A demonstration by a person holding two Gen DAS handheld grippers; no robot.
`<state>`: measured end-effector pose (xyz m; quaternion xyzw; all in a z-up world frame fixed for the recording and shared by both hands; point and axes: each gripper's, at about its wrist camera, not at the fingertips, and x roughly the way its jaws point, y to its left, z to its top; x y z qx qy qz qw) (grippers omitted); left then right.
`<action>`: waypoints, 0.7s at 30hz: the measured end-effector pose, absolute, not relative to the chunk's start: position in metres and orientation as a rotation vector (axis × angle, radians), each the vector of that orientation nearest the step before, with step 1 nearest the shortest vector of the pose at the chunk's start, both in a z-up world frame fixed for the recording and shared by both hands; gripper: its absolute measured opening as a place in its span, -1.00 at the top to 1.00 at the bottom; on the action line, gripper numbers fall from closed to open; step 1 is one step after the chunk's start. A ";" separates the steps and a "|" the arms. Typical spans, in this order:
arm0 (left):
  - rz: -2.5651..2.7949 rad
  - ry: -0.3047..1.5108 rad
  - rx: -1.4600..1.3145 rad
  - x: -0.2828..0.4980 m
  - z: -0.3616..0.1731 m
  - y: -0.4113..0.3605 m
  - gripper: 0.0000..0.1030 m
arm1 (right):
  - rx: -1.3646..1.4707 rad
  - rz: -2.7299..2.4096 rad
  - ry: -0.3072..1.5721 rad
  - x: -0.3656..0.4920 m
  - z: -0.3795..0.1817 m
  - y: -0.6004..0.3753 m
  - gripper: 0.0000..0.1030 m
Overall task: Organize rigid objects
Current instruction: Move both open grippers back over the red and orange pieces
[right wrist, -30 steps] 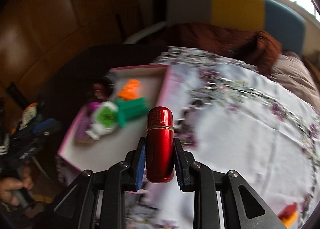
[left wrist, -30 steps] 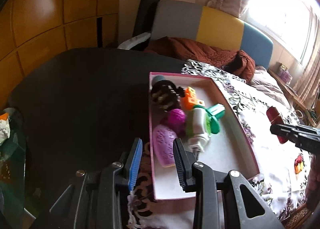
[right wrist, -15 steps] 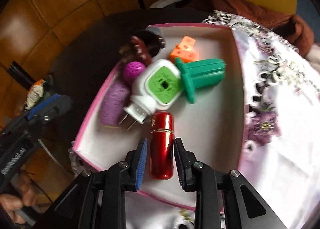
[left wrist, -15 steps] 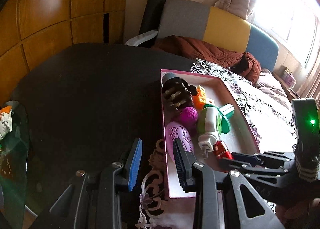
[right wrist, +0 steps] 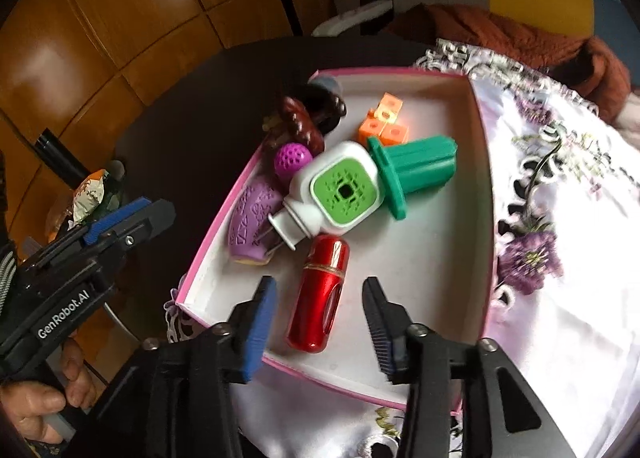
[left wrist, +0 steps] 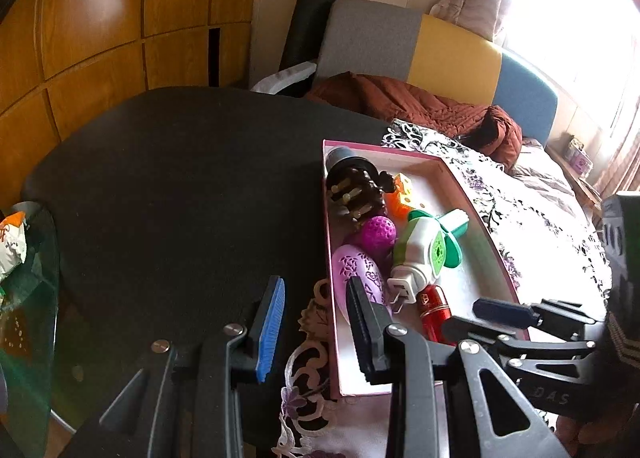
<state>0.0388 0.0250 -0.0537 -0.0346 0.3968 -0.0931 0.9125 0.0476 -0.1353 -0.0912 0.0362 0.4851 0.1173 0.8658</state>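
Note:
A shiny red capsule-shaped case (right wrist: 322, 293) lies on the floor of the pink-rimmed white box (right wrist: 440, 270), next to a white-and-green plug (right wrist: 336, 194). It also shows in the left wrist view (left wrist: 434, 312). My right gripper (right wrist: 320, 314) is open, its jaws either side of the red case without touching it. My left gripper (left wrist: 316, 318) is open and empty, over the box's near left corner (left wrist: 340, 378) and the dark table.
The box also holds a green holder (right wrist: 416, 172), orange cubes (right wrist: 384, 120), a purple ball (right wrist: 292, 160), a purple oval (right wrist: 252, 224) and a dark brown piece (right wrist: 304, 120). A flowered cloth (right wrist: 560, 258) lies right of it, a dark round table (left wrist: 180, 186) to the left.
My right gripper carried the red case over the box, lowered it beside the plug and opened, leaving it lying on the box floor. The left gripper stayed open and shifted slightly.

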 end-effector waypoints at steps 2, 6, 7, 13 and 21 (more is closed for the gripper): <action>-0.196 0.815 -0.067 0.037 -0.052 0.023 0.39 | 0.063 0.235 0.996 0.048 -0.087 -0.136 0.08; -0.207 0.808 -0.053 0.035 -0.050 0.019 0.39 | 0.035 0.208 0.953 0.042 -0.075 -0.140 0.05; -0.209 0.807 -0.051 0.034 -0.049 0.018 0.39 | 0.032 0.204 0.945 0.041 -0.073 -0.142 0.02; -0.224 0.803 -0.037 0.032 -0.048 0.013 0.39 | 0.027 0.165 0.903 0.034 -0.063 -0.156 -0.01; -0.245 0.799 -0.013 0.029 -0.045 0.004 0.39 | 0.049 0.100 0.876 0.027 -0.056 -0.185 -0.08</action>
